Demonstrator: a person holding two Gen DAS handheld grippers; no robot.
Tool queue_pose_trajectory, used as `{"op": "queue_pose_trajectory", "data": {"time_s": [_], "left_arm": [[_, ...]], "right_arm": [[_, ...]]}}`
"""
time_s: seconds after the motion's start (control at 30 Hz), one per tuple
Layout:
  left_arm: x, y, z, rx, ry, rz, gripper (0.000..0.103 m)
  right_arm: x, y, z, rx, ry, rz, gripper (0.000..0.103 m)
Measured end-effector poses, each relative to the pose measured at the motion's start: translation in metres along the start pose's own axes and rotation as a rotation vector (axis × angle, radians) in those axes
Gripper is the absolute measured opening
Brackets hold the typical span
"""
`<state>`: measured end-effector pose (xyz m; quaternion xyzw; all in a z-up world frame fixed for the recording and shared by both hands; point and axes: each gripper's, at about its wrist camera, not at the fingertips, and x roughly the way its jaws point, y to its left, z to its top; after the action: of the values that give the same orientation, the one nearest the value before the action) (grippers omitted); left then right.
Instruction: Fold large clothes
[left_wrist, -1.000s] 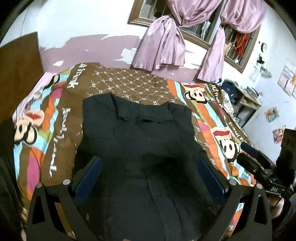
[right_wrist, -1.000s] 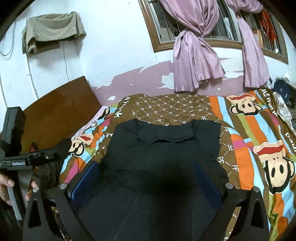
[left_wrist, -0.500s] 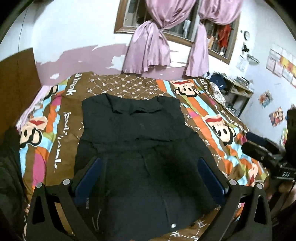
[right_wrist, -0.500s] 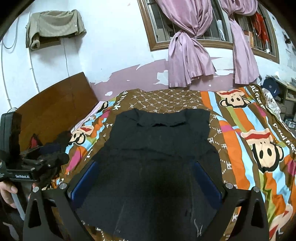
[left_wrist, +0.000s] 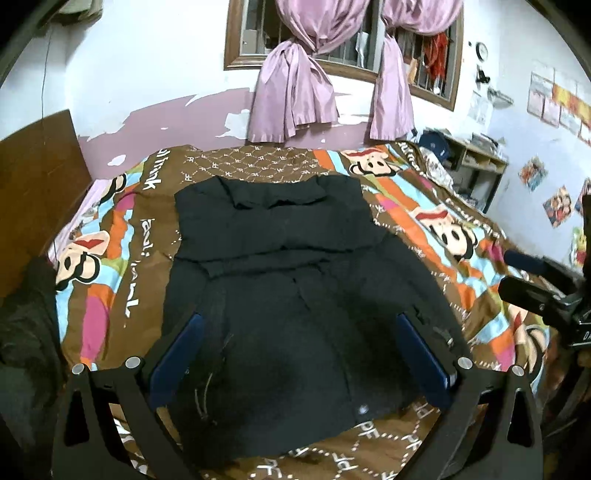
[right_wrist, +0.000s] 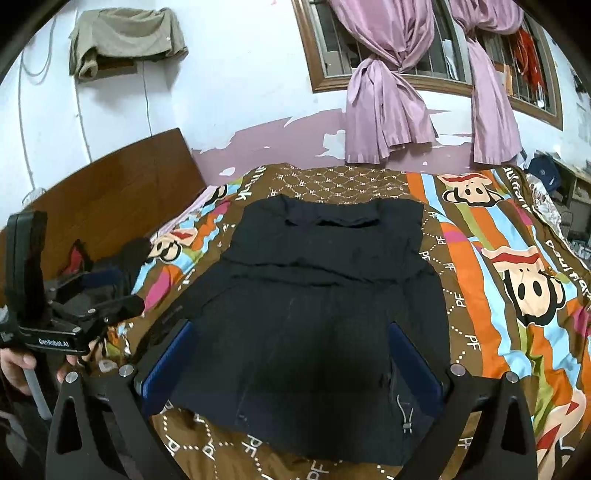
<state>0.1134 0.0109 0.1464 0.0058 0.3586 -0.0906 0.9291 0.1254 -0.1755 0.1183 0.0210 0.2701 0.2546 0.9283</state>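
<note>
Room: bedroom with a bed under a cartoon-monkey bedspread (left_wrist: 454, 236) (right_wrist: 517, 280) in brown, orange and blue stripes; white wall with peeling purple paint behind.
Left gripper (left_wrist: 299, 343): at 6 o'clock in its own view, blue-padded fingers (left_wrist: 177, 354) spread wide apart, holding nothing, hovering over the near hem of the garment; in the right wrist view it appears at 9 o'clock (right_wrist: 107, 291), gripped by a hand (right_wrist: 14, 365).
Right gripper (right_wrist: 291, 354): at 6 o'clock in its own view, fingers (right_wrist: 413, 365) likewise far apart and empty, above the hem; seen at 3 o'clock in the left wrist view (left_wrist: 532, 284).
Black garment (left_wrist: 295, 280) (right_wrist: 325, 295): spread flat in the middle of the bedspread, collar toward 12 o'clock, hem toward 6 o'clock; the sides look turned inward, leaving a fairly straight outline.
Drawstring toggle (right_wrist: 404, 413): lies on the garment's hem near 5 o'clock.
Dark clothes pile (left_wrist: 26, 317): at 9 o'clock, off the bed's left edge.
Headboard (right_wrist: 110, 199): brown wood, at 10 o'clock.
Shelf unit (left_wrist: 476, 166): at 2 o'clock past the bed.
Window (right_wrist: 424, 44): at 12 o'clock, barred, with knotted purple curtains (left_wrist: 295, 92) (right_wrist: 384, 107).
Khaki cloth (right_wrist: 125, 37): hung high on the wall at 11 o'clock.
</note>
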Motion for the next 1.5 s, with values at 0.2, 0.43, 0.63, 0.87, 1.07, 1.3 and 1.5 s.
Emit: {"op": "queue_pose_trajectory", "data": {"time_s": [0.2,0.43,0.63,0.87,1.07,1.3,1.5], "left_arm": [[0.015,0.001,-0.021,0.076,0.021,0.003,0.101],[0.024,0.012,-0.060,0.133,-0.045,0.020,0.101],[0.053,0.026,-0.100,0.201,0.076,0.040,0.101],[0.096,0.022,-0.140,0.225,0.303,0.004,0.101],[0.108,0.008,-0.157,0.323,0.324,0.082,0.101],[0.117,0.010,-0.167,0.364,0.333,0.102,0.101],[0.130,0.013,-0.171,0.337,0.370,0.117,0.101]], "right_arm": [[0.019,-0.011,-0.043,0.042,0.050,-0.029,0.103],[0.044,-0.032,-0.085,0.127,0.119,-0.060,0.103],[0.068,-0.017,-0.114,-0.015,0.258,-0.074,0.103],[0.109,0.001,-0.159,-0.164,0.454,-0.132,0.103],[0.129,0.005,-0.171,-0.260,0.464,-0.270,0.103],[0.147,0.005,-0.182,-0.290,0.467,-0.328,0.103],[0.151,-0.015,-0.177,-0.192,0.432,-0.421,0.103]]}}
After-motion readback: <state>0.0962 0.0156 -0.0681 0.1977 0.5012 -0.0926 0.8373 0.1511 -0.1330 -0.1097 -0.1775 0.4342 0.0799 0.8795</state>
